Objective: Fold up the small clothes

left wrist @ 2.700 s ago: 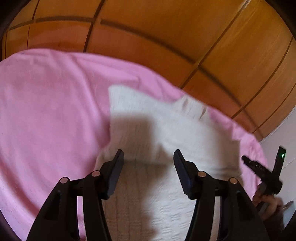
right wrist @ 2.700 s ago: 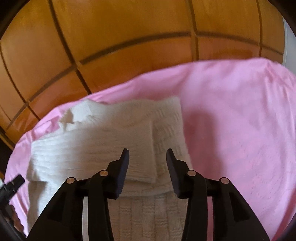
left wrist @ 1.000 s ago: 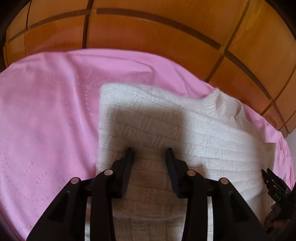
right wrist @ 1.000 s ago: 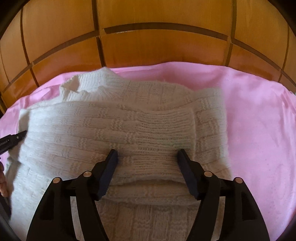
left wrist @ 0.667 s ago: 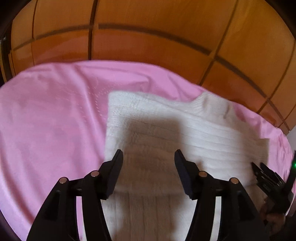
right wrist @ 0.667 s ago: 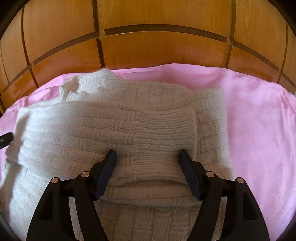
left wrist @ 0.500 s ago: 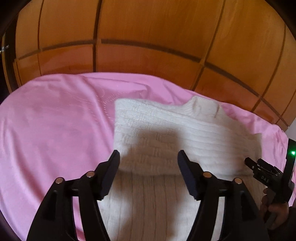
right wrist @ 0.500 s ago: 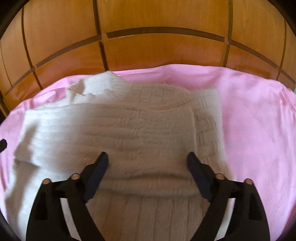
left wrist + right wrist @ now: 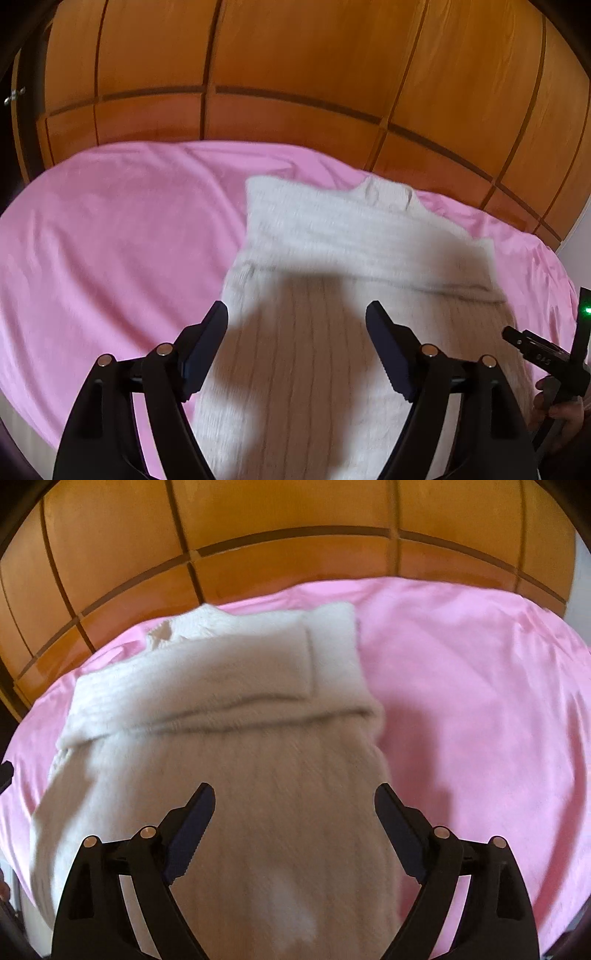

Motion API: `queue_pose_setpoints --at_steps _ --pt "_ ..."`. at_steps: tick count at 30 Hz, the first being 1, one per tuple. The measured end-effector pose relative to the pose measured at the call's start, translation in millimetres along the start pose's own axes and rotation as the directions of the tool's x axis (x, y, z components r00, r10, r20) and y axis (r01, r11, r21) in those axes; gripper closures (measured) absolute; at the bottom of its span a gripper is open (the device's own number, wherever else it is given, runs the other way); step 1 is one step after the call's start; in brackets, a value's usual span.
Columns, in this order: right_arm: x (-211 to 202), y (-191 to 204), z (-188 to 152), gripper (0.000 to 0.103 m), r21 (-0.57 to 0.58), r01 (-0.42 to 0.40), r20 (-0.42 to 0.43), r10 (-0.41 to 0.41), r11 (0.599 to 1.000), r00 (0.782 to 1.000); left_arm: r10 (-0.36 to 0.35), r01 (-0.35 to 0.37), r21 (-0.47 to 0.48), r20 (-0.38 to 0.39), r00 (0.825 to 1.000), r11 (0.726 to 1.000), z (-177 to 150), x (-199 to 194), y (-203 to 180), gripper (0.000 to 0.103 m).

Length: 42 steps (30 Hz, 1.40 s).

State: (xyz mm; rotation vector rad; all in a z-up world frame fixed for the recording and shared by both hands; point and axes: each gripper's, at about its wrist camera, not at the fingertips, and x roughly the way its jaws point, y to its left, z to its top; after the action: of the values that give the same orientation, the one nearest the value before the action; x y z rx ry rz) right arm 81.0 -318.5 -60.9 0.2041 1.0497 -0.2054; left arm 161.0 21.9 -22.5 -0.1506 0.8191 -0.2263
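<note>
I've just let go: my left tool (image 9: 296, 321) and right tool (image 9: 295, 803) now hang open above the sweater (image 9: 229, 746), sleeves folded across; bottom fold remains.

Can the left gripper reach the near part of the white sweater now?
Probably yes. The left gripper is open and holds nothing, and the white sweater lies flat on the pink sheet directly under its fingers, with nothing between them.

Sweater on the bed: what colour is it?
Cream white sweater, clearest in the right wrist view.
</note>
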Motion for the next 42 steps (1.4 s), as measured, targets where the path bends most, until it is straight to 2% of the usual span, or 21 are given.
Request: queue_pose_setpoints --at_steps 4,8,13,14,16,18,20,22,24,27,31,34,36,39,42 --pt "-11.6 -21.4 -21.5 0.016 0.032 0.016 -0.027 -0.015 0.999 1.0 0.002 -0.004 -0.046 -0.039 0.999 0.999 -28.5 -6.9 21.8 0.026" --pt "-16.2 -43.5 -43.4 0.016 0.106 -0.018 -0.082 0.027 0.994 0.996 -0.009 0.002 -0.087 -0.087 0.996 0.996 -59.1 -16.7 46.1 0.028" --pt "-32.0 -51.0 -68.1 0.016 0.142 -0.14 -0.12 0.158 0.98 0.98 -0.049 0.028 -0.162 -0.131 0.99 0.986 -91.9 -31.3 76.5 0.033" --pt "-36.7 -49.3 -75.0 0.016 0.141 -0.177 -0.137 0.196 0.974 0.971 -0.07 0.044 -0.178 -0.14 0.988 0.983 -97.7 -33.4 80.7 0.038" --pt "-43.0 -44.8 -86.1 0.024 0.13 -0.229 -0.172 0.249 0.965 0.953 -0.12 0.083 -0.205 -0.175 0.977 0.975 -109.5 -35.2 86.8 0.047" --pt "-48.6 -37.8 -96.9 0.038 0.097 -0.262 -0.212 0.278 0.96 0.937 -0.154 0.113 -0.201 -0.202 0.967 0.973 -120.9 -37.1 85.9 0.06" --pt "-53.0 -30.5 -108.7 0.049 0.084 -0.305 -0.255 0.316 0.949 0.914 -0.177 0.135 -0.189 -0.228 0.958 0.973 -129.6 -38.0 83.3 0.063" --pt "-54.2 -24.9 -113.6 0.058 0.06 -0.322 -0.293 0.325 0.945 0.899 -0.198 0.154 -0.185 -0.247 0.948 0.97 -134.9 -39.0 82.8 0.073" --pt "-56.6 -17.7 -115.5 0.087 0.014 -0.326 -0.316 0.313 0.945 0.895 -0.215 0.17 -0.185 -0.262 0.941 0.968 -136.9 -39.7 83.7 0.097" --pt "-67.0 -10.5 -106.8 0.095 -0.02 -0.364 -0.297 0.342 0.931 0.892 -0.27 0.234 -0.171 -0.235 0.934 0.957 -128.8 -49.6 80.2 0.098" --pt "-82.3 -9.6 -76.3 0.095 -0.012 -0.427 -0.197 0.416 0.904 0.888 -0.353 0.32 -0.192 -0.172 0.92 0.928 -103.4 -60.7 76.2 0.098" --pt "-79.1 -13.0 -46.3 0.095 0.019 -0.449 -0.115 0.448 0.893 0.887 -0.398 0.367 -0.207 -0.131 0.908 0.907 -77.1 -56.1 72.7 0.098" --pt "-69.5 -19.2 -26.7 0.095 0.058 -0.446 -0.075 0.449 0.893 0.89 -0.406 0.378 -0.202 -0.121 0.906 0.904 -55.2 -44.5 67.3 0.098" --pt "-38.8 -26.4 -0.9 0.095 0.126 -0.391 -0.068 0.401 0.912 0.913 -0.399 0.367 -0.219 -0.121 0.909 0.904 -25.2 -17.0 61.6 0.097" --pt "-8.5 -31.0 16.8 0.095 0.182 -0.343 -0.078 0.361 0.922 0.929 -0.355 0.319 -0.234 -0.136 0.925 0.919 6.4 21.4 56.1 0.097"
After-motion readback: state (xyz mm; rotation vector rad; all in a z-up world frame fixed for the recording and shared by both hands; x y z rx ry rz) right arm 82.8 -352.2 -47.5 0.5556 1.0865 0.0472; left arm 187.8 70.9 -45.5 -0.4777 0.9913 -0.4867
